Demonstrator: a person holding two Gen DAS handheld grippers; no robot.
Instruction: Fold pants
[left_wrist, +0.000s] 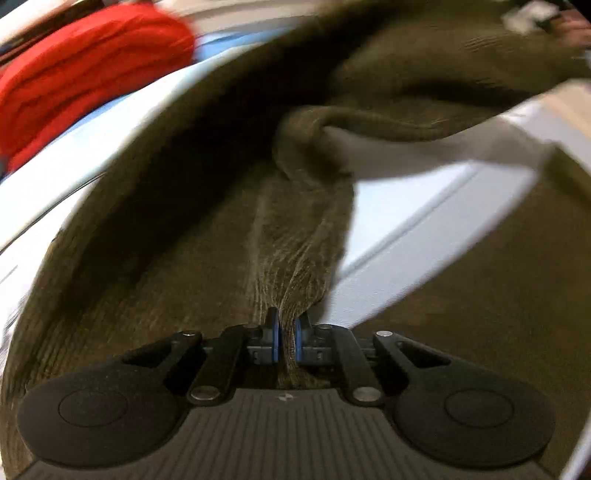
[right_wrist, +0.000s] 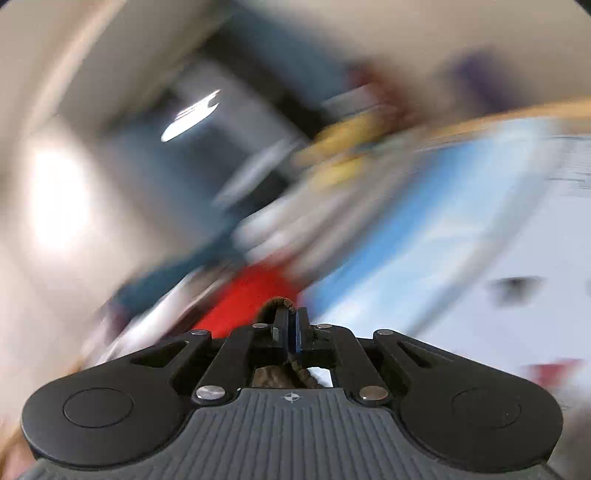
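Olive-brown ribbed pants (left_wrist: 229, 206) fill most of the left wrist view, spread over a pale surface (left_wrist: 399, 236). My left gripper (left_wrist: 287, 334) is shut on a bunched ridge of this cloth, which fans out ahead from between the blue pads (left_wrist: 275, 339). A fold of the pants rises toward the upper right. In the right wrist view, my right gripper (right_wrist: 289, 325) is shut on an edge of the same brown pants (right_wrist: 277, 303), which pokes out above the fingertips and hangs below them. That view is heavily motion-blurred.
A red garment (left_wrist: 85, 74) lies at the upper left beyond the pants, also a red patch (right_wrist: 240, 299) ahead of the right gripper. A blue and white sheet (right_wrist: 436, 221) covers the surface. A person's hand (left_wrist: 572, 26) shows at the far upper right. Blurred furniture stands behind.
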